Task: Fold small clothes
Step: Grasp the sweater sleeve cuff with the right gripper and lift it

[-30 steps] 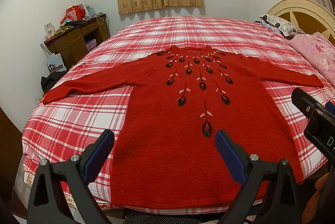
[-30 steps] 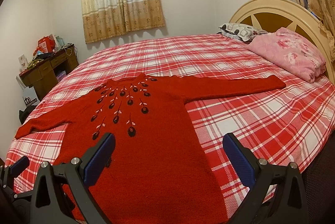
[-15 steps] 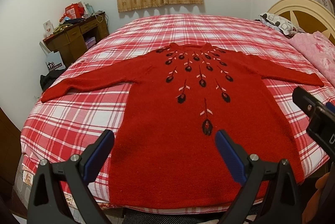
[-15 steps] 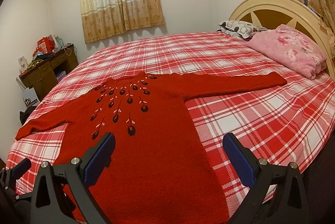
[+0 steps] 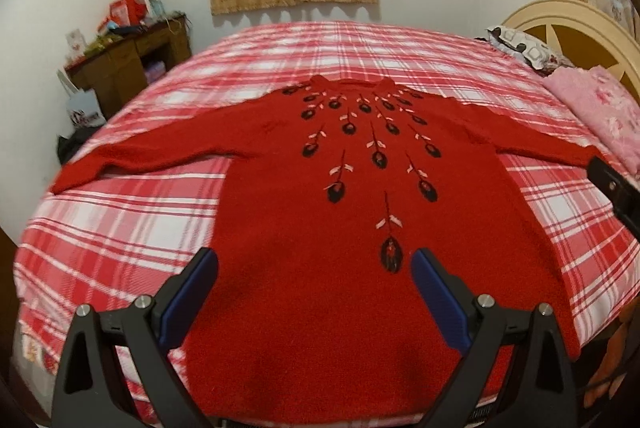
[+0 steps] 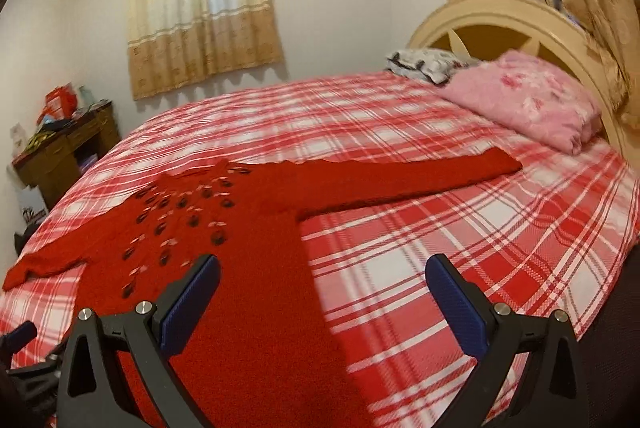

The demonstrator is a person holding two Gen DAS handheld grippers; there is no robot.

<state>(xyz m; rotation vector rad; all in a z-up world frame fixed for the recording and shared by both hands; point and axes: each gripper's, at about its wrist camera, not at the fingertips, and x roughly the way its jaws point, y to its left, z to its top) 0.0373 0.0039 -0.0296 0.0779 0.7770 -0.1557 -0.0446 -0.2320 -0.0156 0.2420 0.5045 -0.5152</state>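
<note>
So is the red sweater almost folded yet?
Not yet. The red knitted sweater already lies flat on the red plaid bedspread, both sleeves spread out. In hand: nothing; the left hand-held gripper and right hand-held gripper are open above it. Every fold is left.

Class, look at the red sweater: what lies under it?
The sweater lies flat on the red plaid bedspread, which shows all around it. Whatever is beneath the bedspread, or between sweater and spread, is covered.
</note>
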